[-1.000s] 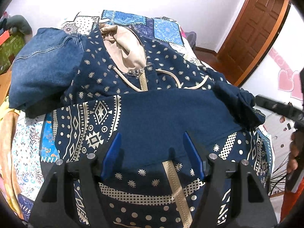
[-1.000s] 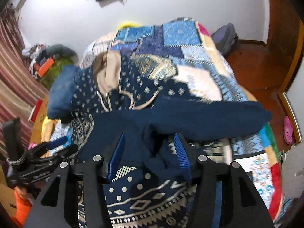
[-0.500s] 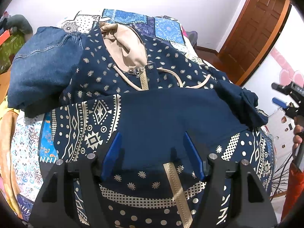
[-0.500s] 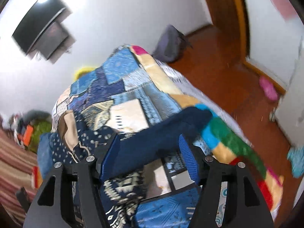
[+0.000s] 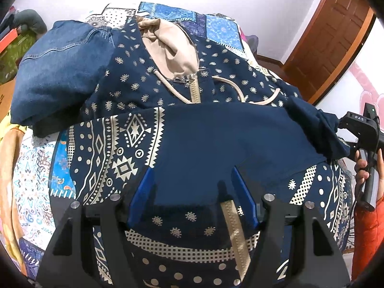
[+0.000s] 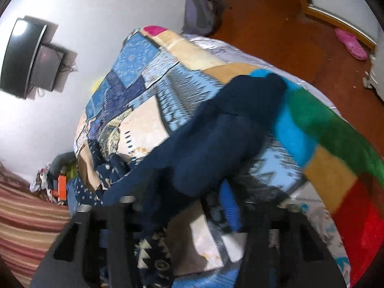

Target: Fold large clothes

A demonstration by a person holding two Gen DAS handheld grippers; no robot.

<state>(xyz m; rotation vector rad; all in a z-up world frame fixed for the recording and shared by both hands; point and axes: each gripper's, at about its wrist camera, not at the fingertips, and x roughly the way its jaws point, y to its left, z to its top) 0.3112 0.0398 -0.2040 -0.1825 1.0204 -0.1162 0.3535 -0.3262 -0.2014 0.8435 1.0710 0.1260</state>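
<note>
A navy patterned hoodie (image 5: 182, 110) is spread on a patchwork quilt (image 6: 153, 72). The left gripper (image 5: 192, 192) is held open above its folded sleeve. The right gripper (image 6: 189, 206) jaws have just been closing around the other sleeve (image 6: 216, 139); contact cannot be told.

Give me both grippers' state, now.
Left gripper: open, over the hoodie, holding nothing.
Right gripper: jaws have just been closing, now gripping the navy sleeve.

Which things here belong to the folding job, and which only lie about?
Job: hoodie; its sleeve; left gripper; right gripper, jaws just closing on the sleeve.

Lying about: jeans; quilt; pink slipper; backpack.
</note>
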